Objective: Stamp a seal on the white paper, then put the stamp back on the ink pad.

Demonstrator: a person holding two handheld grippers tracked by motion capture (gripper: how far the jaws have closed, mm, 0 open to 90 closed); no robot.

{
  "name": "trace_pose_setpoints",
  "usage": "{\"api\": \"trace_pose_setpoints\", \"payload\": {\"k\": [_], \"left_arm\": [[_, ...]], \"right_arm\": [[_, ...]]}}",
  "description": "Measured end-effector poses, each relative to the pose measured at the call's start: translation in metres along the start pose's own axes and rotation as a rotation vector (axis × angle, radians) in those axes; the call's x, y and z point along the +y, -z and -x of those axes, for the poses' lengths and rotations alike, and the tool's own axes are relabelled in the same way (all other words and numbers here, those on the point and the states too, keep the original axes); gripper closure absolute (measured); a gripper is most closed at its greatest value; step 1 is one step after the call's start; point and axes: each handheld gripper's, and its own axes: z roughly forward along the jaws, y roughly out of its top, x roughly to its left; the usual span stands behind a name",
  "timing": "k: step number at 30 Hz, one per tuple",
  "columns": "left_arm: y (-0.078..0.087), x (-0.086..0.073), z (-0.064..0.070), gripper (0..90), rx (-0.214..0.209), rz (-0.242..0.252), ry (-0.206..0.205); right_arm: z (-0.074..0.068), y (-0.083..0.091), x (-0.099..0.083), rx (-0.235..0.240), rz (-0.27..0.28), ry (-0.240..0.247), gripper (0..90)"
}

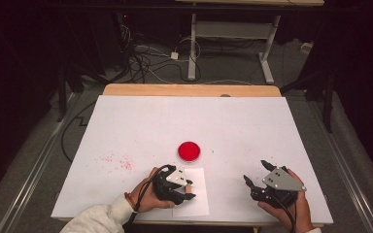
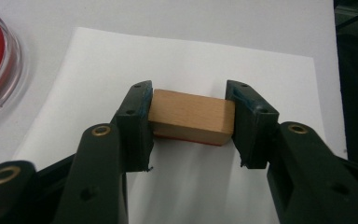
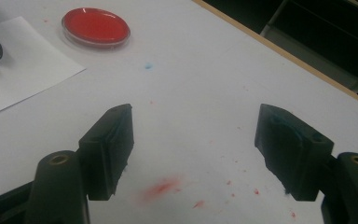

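Note:
A small wooden block (image 2: 189, 116) with a red underside sits between the jaws of my left gripper (image 2: 189, 121), which is shut on it just over a white sheet of paper (image 2: 242, 65). In the high view that gripper (image 1: 189, 190) is at the front centre-left, over the paper (image 1: 196, 201). A clear round dish of red (image 1: 189, 151) lies just beyond it; its rim (image 2: 0, 70) shows at the left of the left gripper view. My right gripper (image 1: 253, 174) stands open at the front right, with bare table between its jaws (image 3: 193, 149).
The white table top (image 1: 175, 121) carries red specks at the left (image 1: 119, 162) and a red smear (image 3: 161, 189) under the right gripper. The dish (image 3: 95, 27) and paper corner (image 3: 28, 65) lie far left in the right gripper view. A wooden edge (image 1: 189, 90) runs along the back.

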Motion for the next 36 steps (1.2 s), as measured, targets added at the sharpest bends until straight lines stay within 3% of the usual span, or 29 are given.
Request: {"api": "trace_pose_setpoints", "payload": {"k": [15, 18, 27, 36], "left_arm": [[0.0, 0.0, 0.0, 52.2, -0.002, 0.005, 0.001], [0.001, 0.002, 0.0, 52.2, 0.001, -0.014, -0.012], [0.002, 0.004, 0.004, 52.3, 0.027, -0.022, 0.001], [0.015, 0.009, 0.005, 52.2, 0.053, 0.023, 0.005]], "right_arm": [[0.0, -0.003, 0.001, 0.003, -0.005, 0.0, 29.0], [0.001, -0.003, 0.001, 0.002, -0.004, -0.002, 29.0], [0.0, -0.001, 0.003, 0.009, 0.005, 0.0, 29.1], [0.002, 0.0, 0.001, 0.007, 0.006, -0.001, 29.1]]}}
